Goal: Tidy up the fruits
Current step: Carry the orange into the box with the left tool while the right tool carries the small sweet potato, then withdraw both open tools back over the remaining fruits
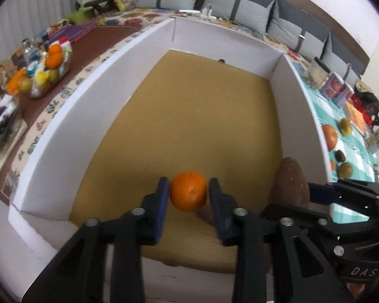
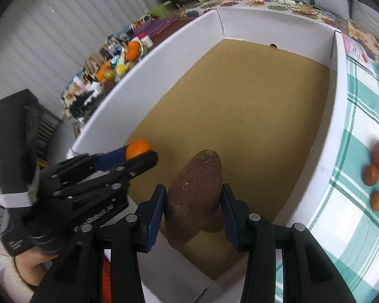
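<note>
Left hand-held gripper (image 1: 188, 194): loose around orange (image 1: 188, 190) | right hand-held gripper (image 2: 194, 199): clamping brown fruit (image 2: 195, 194)

My orange (image 1: 188, 191) hangs between my left pads above the box's (image 1: 93, 116) brown floor; my long brown fruit (image 2: 194, 197) sits clamped upright just beside it.

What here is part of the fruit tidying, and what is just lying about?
Part of the job: orange, brown fruit, white box, loose fruits on the checked cloth.
Just lying about: grey cushions, pink containers, power strip.
</note>
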`<move>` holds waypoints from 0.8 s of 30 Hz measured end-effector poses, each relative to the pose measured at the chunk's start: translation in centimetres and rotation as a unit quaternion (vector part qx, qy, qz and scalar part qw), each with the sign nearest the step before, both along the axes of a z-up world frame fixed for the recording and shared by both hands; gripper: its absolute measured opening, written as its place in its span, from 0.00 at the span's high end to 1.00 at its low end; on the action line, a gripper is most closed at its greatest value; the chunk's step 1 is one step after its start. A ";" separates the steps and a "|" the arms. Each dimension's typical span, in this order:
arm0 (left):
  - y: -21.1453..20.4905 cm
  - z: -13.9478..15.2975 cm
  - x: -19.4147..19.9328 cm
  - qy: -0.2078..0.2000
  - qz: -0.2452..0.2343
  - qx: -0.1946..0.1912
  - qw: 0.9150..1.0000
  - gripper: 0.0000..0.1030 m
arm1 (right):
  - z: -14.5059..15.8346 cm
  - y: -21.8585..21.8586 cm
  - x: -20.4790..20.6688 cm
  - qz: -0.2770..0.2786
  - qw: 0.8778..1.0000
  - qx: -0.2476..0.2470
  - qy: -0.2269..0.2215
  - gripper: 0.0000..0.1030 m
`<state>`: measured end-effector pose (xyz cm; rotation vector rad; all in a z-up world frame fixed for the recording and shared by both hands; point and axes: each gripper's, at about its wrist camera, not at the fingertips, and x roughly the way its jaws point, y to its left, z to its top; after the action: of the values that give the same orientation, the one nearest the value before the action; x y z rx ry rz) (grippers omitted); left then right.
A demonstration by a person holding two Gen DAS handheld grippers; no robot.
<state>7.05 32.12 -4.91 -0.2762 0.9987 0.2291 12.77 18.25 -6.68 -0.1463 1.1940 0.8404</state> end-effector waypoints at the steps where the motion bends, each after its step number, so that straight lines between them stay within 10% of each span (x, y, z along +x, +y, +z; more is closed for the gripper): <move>1: -0.2 0.4 -0.1 -0.003 0.006 0.005 1.000 0.41 | 0.1 -0.1 0.0 -0.004 1.000 -0.002 -0.006 0.54; 4: -0.3 2.0 -0.4 -0.034 0.022 0.005 0.999 0.31 | 1.7 -0.8 0.5 -0.017 0.999 0.011 -0.026 0.28; 14: -9.4 10.1 -0.9 -0.175 -0.038 -0.041 0.983 0.11 | 11.8 -15.9 -1.2 -0.123 0.961 0.046 -0.243 0.00; 24: -28.0 2.9 0.9 -0.112 -0.220 -0.031 0.969 0.09 | -0.6 -36.4 -1.8 -0.304 0.925 -0.087 -0.212 0.00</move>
<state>7.91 4.16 -2.05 -0.1275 0.8194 -0.2345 11.00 -18.15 -7.27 -0.0855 0.8231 0.1383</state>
